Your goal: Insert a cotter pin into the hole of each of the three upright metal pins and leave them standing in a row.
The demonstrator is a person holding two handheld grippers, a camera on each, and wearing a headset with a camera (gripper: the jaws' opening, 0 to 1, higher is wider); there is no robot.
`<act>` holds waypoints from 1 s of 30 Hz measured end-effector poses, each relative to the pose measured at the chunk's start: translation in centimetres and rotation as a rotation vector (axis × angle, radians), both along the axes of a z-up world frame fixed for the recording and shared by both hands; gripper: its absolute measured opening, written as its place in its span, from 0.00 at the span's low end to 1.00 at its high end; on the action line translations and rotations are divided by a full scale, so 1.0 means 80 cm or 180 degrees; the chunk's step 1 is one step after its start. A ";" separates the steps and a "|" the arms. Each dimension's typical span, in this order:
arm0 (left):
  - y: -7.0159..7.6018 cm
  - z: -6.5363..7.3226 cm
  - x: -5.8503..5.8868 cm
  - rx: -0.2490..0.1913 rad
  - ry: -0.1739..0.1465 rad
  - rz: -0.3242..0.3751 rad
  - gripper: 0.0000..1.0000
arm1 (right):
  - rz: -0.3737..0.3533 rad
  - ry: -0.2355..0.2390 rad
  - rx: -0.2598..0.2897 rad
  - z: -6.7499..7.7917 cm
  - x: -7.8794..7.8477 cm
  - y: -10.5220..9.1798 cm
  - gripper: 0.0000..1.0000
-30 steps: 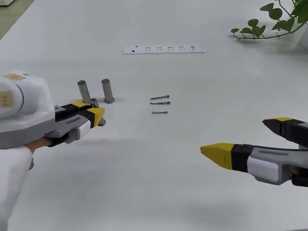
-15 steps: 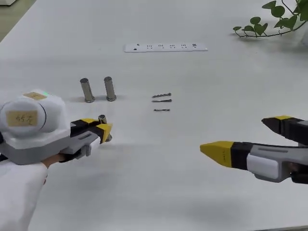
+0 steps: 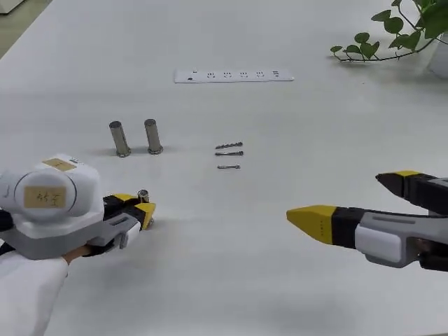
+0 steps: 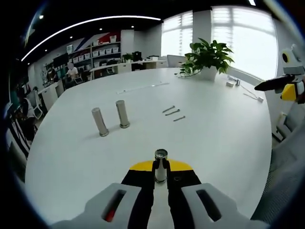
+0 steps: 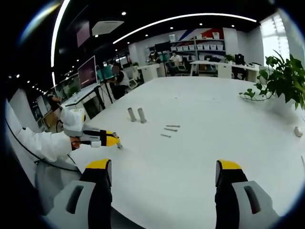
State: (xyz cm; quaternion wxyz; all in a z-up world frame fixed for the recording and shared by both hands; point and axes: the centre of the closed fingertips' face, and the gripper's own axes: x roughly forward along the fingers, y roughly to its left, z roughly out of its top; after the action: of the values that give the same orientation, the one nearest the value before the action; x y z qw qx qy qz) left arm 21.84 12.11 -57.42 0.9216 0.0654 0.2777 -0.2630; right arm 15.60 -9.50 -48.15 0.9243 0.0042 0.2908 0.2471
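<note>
My left gripper (image 3: 144, 209) (image 4: 161, 167) is shut on one upright metal pin (image 3: 143, 197) (image 4: 160, 165) at the near left of the white table. Two more metal pins (image 3: 120, 138) (image 3: 152, 136) stand side by side farther back, also in the left gripper view (image 4: 100, 121) (image 4: 122, 113). Three small cotter pins (image 3: 229, 155) (image 4: 172, 112) (image 5: 168, 129) lie flat in the middle of the table. My right gripper (image 3: 346, 203) (image 5: 162, 174) hovers open at the near right, nothing between its jaws.
A white power strip (image 3: 233, 75) lies at the back of the table (image 3: 294, 133). A potted plant's leaves (image 3: 392, 31) trail over the far right corner. An office with desks and people shows beyond the table.
The left gripper has carried its metal pin toward me, away from the two standing pins. The right gripper has stayed open in about the same place.
</note>
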 end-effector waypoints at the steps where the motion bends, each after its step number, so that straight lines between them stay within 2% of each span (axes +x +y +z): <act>1: 0.000 -0.001 0.000 0.0003 0.0003 0.0000 0.05 | -0.0009 -0.0006 0.0030 0.001 0.001 0.001 0.88; 4: -0.001 -0.002 -0.001 -0.0020 0.0038 0.0019 0.05 | 0.0023 -0.0041 0.0065 0.004 0.001 0.005 0.88; 12: -0.001 -0.002 0.001 0.0024 0.0000 0.0033 0.05 | 0.0055 -0.0068 0.0137 0.008 0.004 0.012 0.89; 21: 0.000 -0.002 0.000 0.0071 -0.0020 -0.0014 0.06 | 0.0093 -0.0049 0.0107 0.007 0.003 0.013 0.89; 30: 0.003 -0.003 -0.003 0.0068 -0.0003 0.0064 0.06 | 0.0113 -0.0019 0.0095 0.003 -0.001 0.015 0.89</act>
State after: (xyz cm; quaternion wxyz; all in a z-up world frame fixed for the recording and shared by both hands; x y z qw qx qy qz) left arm 21.61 12.33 -57.63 0.9236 0.0726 0.2807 -0.2507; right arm 15.55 -8.28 -47.94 0.9205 0.0121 0.2844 0.2677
